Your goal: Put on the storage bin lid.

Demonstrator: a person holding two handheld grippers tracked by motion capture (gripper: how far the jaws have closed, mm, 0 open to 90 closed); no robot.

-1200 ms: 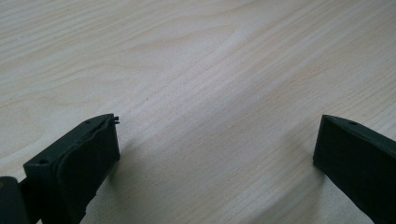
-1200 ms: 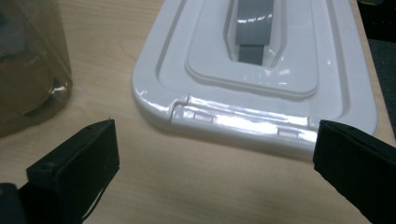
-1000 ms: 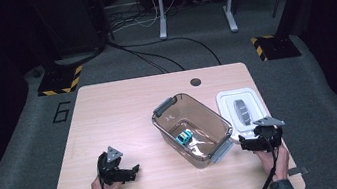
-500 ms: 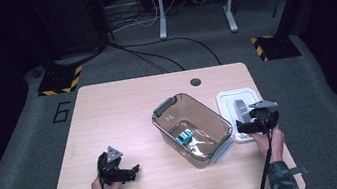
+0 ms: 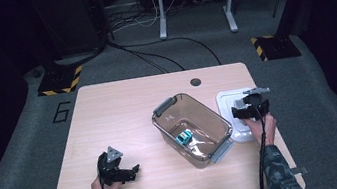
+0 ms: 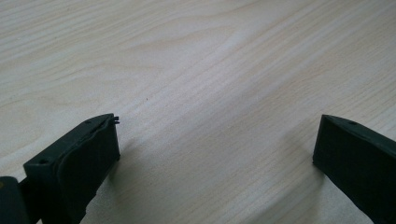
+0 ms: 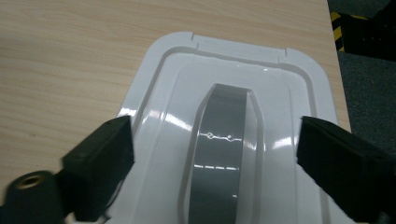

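Right gripper (image 7: 215, 154) fingers, spread and just closing, straddle the white lid (image 7: 177, 93) untouched; left gripper (image 6: 219, 154) fingers spread over bare bench (image 6: 210, 56).

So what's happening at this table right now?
A person works at a wooden table with a pair of tongs in each hand. The right tongs hover over a white lid with a grey handle; the jaws have just been closing and straddle the handle, not gripping yet. The lid lies beside an open clear bin holding a small teal item. The left tongs rest open on bare table.
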